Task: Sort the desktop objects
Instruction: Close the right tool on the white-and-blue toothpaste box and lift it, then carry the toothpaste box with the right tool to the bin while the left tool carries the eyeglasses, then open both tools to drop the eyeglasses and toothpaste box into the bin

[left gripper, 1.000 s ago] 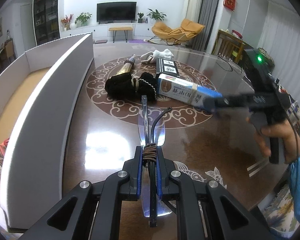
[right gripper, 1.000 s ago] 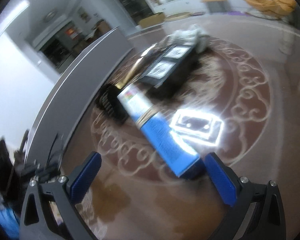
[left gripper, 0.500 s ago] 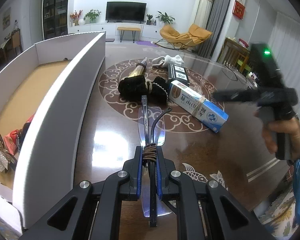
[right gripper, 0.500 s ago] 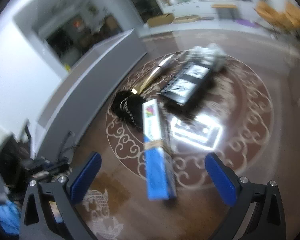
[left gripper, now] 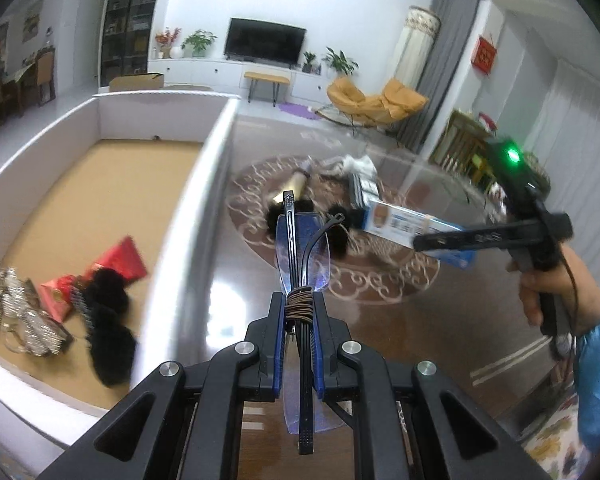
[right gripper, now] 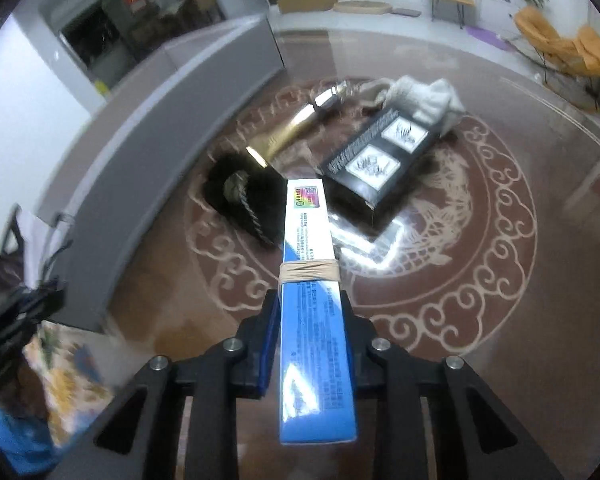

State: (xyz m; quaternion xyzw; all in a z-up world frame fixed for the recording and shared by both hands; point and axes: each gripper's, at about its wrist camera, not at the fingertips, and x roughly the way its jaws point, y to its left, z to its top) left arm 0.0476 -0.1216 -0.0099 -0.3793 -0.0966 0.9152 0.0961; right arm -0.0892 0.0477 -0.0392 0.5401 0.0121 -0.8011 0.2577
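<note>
Gripping a folded pair of glasses (left gripper: 300, 248), the left tongs (left gripper: 298, 320) are clamped tight on the bundled temples, which are wound with a brown band just ahead of the blue pads. Glasses stick out forward, lens edge-on, above the glossy brown tabletop (left gripper: 228, 312), just right of the white box's (left gripper: 188, 216) near wall.

Right tongs (right gripper: 310, 320) are closing on a long blue-and-white carton (right gripper: 314, 308) with a tan rubber band around it; the pads sit against its two long sides. In the left wrist view the same carton (left gripper: 404, 224) hangs clear of the tabletop, held out from the person's right hand (left gripper: 548, 292), blue sleeve at the wrist.

Inside the box, on its tan floor: red packets (left gripper: 120, 260), a black fuzzy item (left gripper: 108, 328), sparkly silver pieces (left gripper: 20, 312).

Left on the tabletop's scroll medallion: a black fuzzy pouch (right gripper: 240, 196) with a cord, a gold tube (right gripper: 288, 132), a black rectangular box (right gripper: 380, 164) with two white panels, and white cloth (right gripper: 424, 100) touching its far end. Pouch lies just beyond the carton's tip.
</note>
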